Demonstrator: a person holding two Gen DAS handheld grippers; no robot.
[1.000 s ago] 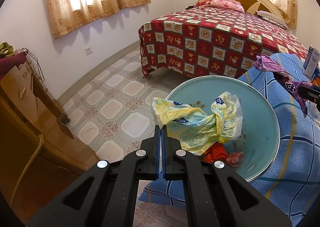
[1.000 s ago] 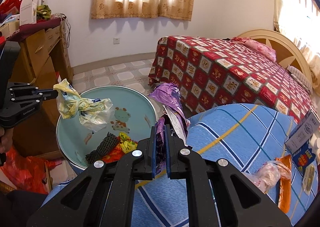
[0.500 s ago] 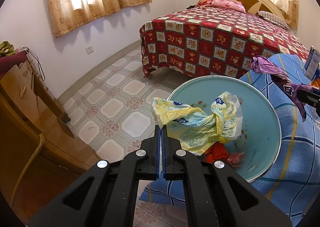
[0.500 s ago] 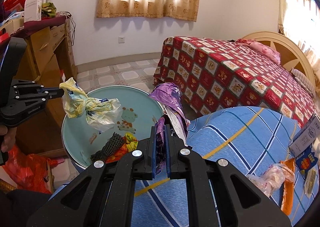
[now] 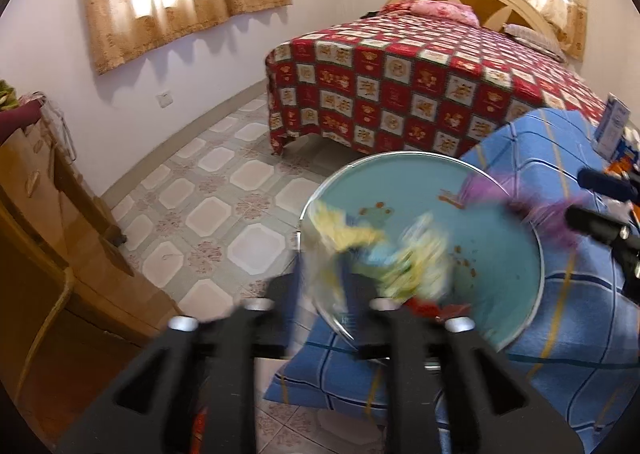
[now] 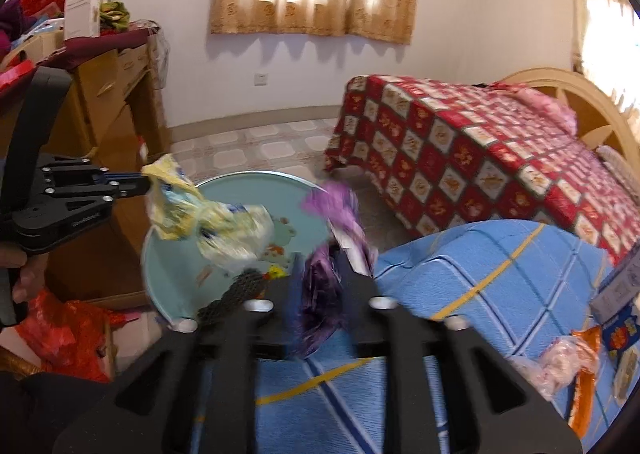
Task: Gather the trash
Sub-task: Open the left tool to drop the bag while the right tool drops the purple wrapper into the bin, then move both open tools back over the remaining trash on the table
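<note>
A light blue round basin (image 5: 500, 238) rests on the blue checked bedding (image 6: 480, 286); it also shows in the right wrist view (image 6: 168, 270). My left gripper (image 5: 320, 286) has its jaws apart, and the yellow plastic bag (image 5: 396, 254) is blurred and dropping over the basin. In the right wrist view the yellow bag (image 6: 200, 214) hangs at the left gripper's tips (image 6: 140, 184). My right gripper (image 6: 320, 274) has its jaws apart, with the purple wrapper (image 6: 320, 286) loose between them. Black netting and red scraps (image 6: 236, 294) lie in the basin.
Pink and orange wrappers (image 6: 576, 354) and a small box (image 6: 624, 286) lie on the blue bedding at right. A red-patterned bed (image 5: 420, 86) stands behind. A wooden dresser (image 5: 48, 254) is at left, with a red bag (image 6: 68, 334) on the floor.
Both grippers have opened. The yellow bag has come free of the left jaws and falls toward the basin. The purple wrapper has slackened in the right jaws. Both grippers moved closer to the basin.
</note>
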